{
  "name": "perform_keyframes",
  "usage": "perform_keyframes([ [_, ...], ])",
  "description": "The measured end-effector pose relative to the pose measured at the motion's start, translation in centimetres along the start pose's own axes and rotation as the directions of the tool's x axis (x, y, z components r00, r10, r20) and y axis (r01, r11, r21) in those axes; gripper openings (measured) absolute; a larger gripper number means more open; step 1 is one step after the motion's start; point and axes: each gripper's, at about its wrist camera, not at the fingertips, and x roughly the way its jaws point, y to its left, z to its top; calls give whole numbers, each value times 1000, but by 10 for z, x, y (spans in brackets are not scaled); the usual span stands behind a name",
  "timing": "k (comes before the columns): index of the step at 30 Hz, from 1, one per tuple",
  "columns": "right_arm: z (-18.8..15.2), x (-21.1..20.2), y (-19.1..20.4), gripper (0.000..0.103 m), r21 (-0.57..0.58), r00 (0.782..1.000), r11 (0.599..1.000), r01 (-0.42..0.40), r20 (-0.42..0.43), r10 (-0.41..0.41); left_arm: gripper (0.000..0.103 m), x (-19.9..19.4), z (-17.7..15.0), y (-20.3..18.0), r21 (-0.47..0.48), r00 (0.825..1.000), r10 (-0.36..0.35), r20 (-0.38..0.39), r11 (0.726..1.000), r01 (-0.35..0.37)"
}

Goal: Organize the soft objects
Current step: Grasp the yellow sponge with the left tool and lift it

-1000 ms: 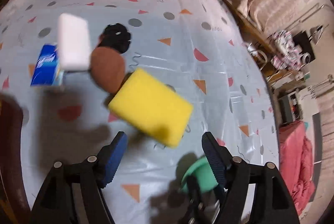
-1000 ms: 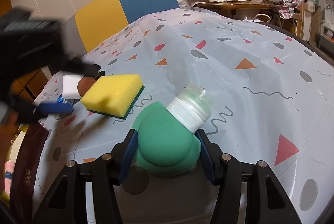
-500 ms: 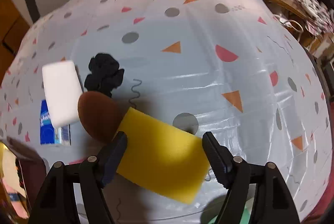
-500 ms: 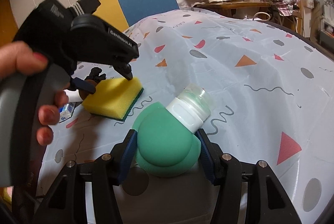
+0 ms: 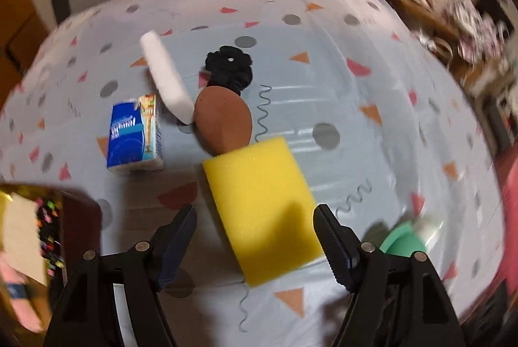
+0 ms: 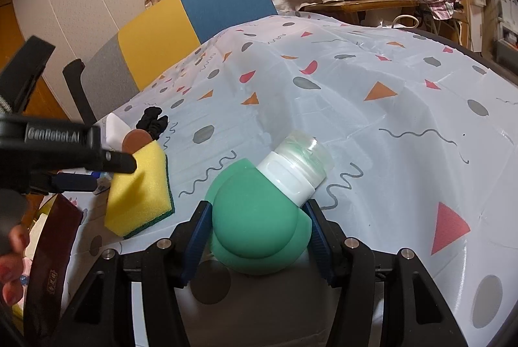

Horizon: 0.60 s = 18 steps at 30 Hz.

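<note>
A yellow sponge [image 5: 262, 211] with a green scouring side [image 6: 170, 201] lies on the patterned tablecloth [image 5: 356, 107]. My left gripper [image 5: 255, 237] hovers over its near end, open, with the fingers on either side and apart from it. Beyond the sponge sit a brown round puff [image 5: 223, 120], a black scrunchie [image 5: 230, 68], a white foam block [image 5: 165, 81] and a blue tissue pack [image 5: 134, 136]. My right gripper [image 6: 259, 237] is shut on a green soft bottle [image 6: 255, 217] with a white cap, low over the cloth. The bottle [image 5: 404, 240] also shows at the lower right of the left wrist view.
A chair [image 6: 194, 13] with a yellow and blue back stands behind the table. A dark brown object [image 6: 55, 266] sits at the table's left edge under the hand on the left gripper [image 6: 110, 173]. A wooden side table [image 6: 372, 4] with clothes is at the back right.
The left gripper has swung down and to the left over the yellow sponge. The sponge has turned and now lies lengthwise between its fingers. The right gripper and the bottle have kept still.
</note>
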Motion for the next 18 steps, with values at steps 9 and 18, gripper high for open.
perform_keyframes([
  [9, 0, 0, -1, 58, 4, 1000, 1000, -3, 1, 3, 79, 29, -2, -13, -48, 1000, -22, -14, 999, 21],
  [18, 0, 0, -1, 58, 6, 1000, 1000, -4, 2, 4, 76, 32, -18, -11, -27, 1000, -27, 0, 999, 27],
])
